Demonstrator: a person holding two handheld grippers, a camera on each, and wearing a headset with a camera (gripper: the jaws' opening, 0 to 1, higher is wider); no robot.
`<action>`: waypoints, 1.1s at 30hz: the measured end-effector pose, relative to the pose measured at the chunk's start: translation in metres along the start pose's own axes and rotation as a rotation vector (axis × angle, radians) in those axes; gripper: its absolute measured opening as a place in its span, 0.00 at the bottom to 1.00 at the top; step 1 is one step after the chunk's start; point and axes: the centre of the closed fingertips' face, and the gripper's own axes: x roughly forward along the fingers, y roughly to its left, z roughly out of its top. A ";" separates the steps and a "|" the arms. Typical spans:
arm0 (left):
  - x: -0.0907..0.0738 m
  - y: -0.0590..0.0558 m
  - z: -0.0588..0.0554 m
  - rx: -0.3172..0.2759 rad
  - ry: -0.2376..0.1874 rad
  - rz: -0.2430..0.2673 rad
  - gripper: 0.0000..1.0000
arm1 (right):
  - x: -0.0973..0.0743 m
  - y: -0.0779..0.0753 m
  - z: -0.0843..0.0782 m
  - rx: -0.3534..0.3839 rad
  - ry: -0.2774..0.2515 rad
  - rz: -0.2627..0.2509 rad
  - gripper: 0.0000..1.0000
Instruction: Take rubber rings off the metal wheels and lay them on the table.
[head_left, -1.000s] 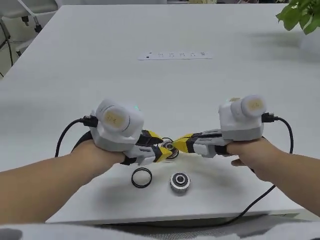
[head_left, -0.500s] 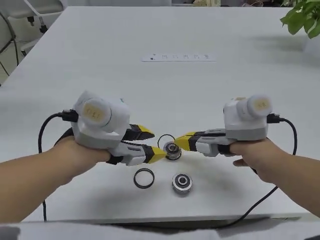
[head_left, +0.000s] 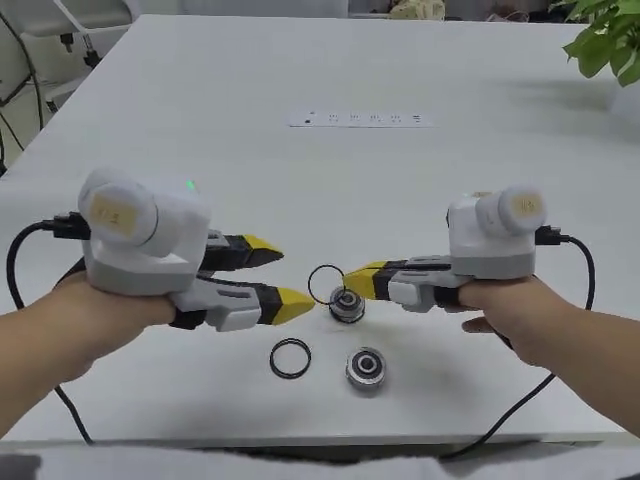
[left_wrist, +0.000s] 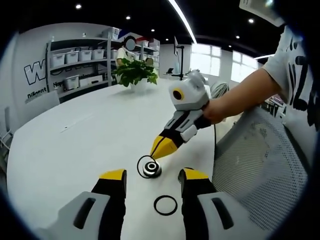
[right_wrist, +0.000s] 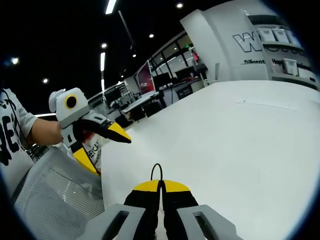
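- White table (head_left: 200, 100) spreads across the head view. A flat white power strip (head_left: 361, 119) lies at its far middle, and a green plant (head_left: 605, 40) leans in at the far right corner.
- At the left, a hand holds the left gripper (head_left: 273, 272) above the table. Its two yellow-tipped jaws are spread wide with nothing between them, and they point right towards the wheel.
- Near the table's front edge, just right of those open jaws, a loose ring (head_left: 272, 358) lies flat, thin and black.
- Just to its right sits a second wheel (head_left: 366, 367), small and silvery with a dark centre.
- In the middle, the metal wheel (head_left: 347, 305) rests on the table between the tips of the two grippers. It is close to the left gripper's near jaw tip but apart from it, with bare tabletop in the gap.
- The rubber ring (head_left: 310, 284) is a thin black hoop. It stands tilted at the far left side of that wheel, and its right edge is caught in the other gripper's tips.
- At the right, the right gripper (head_left: 350, 282) has its yellow jaws clenched on the rubber ring. In the right gripper view, a thin black arc rises from between the pressed tips.
- A black cable (head_left: 575, 262) trails from that gripper off the near right edge.
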 end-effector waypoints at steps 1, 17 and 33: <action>-0.004 -0.001 0.001 0.002 -0.005 0.004 0.41 | 0.000 0.002 0.000 -0.001 0.001 0.004 0.00; -0.036 -0.007 -0.006 -0.010 -0.028 0.036 0.52 | 0.007 0.020 -0.002 0.019 0.026 0.055 0.00; -0.051 -0.013 -0.022 -0.011 -0.009 0.048 0.60 | 0.017 0.040 -0.025 0.050 0.122 0.124 0.00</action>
